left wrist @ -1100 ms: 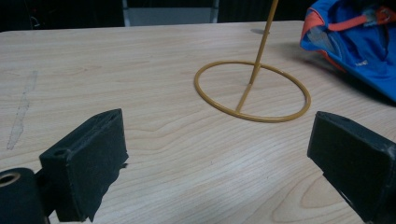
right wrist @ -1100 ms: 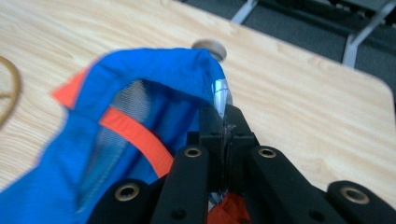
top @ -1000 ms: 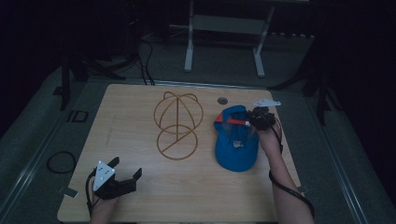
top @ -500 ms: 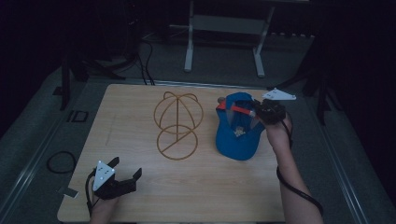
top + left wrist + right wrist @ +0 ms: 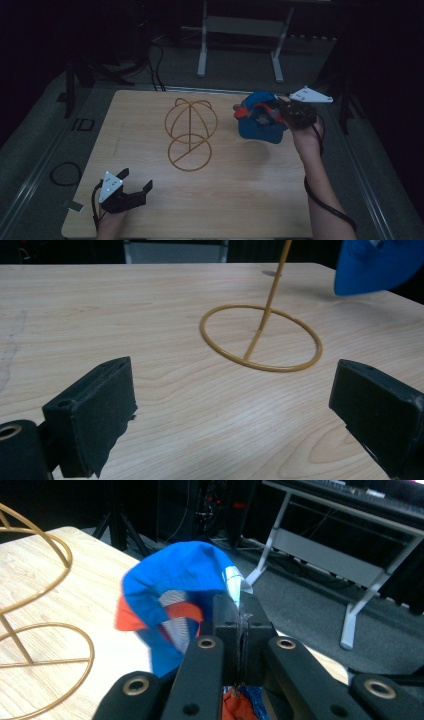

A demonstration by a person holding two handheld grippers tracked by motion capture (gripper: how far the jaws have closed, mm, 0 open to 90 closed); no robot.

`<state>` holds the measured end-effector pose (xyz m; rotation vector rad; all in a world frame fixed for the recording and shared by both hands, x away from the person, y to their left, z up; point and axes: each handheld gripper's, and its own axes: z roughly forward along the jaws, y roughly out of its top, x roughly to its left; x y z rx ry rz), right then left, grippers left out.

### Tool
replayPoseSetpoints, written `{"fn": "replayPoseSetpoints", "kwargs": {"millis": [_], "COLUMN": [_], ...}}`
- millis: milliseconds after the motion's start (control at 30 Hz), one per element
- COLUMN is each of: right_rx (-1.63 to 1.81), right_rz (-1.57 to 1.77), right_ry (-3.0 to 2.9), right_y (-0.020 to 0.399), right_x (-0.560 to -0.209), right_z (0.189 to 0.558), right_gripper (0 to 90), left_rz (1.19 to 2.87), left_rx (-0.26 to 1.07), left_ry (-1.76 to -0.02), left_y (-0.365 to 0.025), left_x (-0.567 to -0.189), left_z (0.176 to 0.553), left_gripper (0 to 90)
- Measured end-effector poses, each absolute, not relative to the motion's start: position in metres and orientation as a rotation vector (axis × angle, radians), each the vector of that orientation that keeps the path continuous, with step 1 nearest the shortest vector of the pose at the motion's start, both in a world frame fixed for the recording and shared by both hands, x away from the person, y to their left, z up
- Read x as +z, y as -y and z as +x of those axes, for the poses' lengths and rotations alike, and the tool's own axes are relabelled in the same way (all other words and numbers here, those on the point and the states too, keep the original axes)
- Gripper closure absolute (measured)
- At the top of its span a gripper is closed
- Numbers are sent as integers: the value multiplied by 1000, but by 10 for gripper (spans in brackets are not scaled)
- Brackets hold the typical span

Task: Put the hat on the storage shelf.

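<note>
Your right gripper, seen at the right of the high view, is clamped on the blue cap, which hangs clear of the wooden table above its upper right part; in the right gripper view the two black jaws meet at centre frame, pressed together on a fold of the cap's fabric, with the orange-red inner band and a pale lining showing to their left. The cap's crown points toward the upper left of that view, and its edges are blurred. Your left gripper sits at the lower left of the high view, low over the near edge of the table, with its jaws spread wide and nothing between them; the left gripper view shows one pad at lower left and the other at lower right, bare wood between them. The gold wire stand occupies the centre of the table in the high view, left of the cap and apart from it: a flat ring base with a slanted rod rising from it, topped by a domed cage of hoops. Part of the cap's brim shows at the upper right corner of the left gripper view.
</note>
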<state>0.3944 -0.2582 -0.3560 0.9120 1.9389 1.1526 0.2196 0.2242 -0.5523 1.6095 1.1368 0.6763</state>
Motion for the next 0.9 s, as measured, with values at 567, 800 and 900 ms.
{"fn": "replayPoseSetpoints", "kwargs": {"millis": [567, 800, 900], "right_rx": [1305, 1328, 1329], "right_rz": [790, 717, 709], "right_ry": [-1949, -1972, -1981], "right_y": [252, 240, 238], "right_x": [-334, -333, -334], "right_z": [343, 322, 320], "right_gripper": [887, 887, 887], "left_rz": [1668, 1713, 1722], "left_rx": [551, 582, 591], "left_ry": [-991, -849, -798], "left_y": [-195, -166, -153], "left_x": [-487, -451, -437], "left_z": [212, 222, 229], "left_gripper": [58, 65, 70]}}
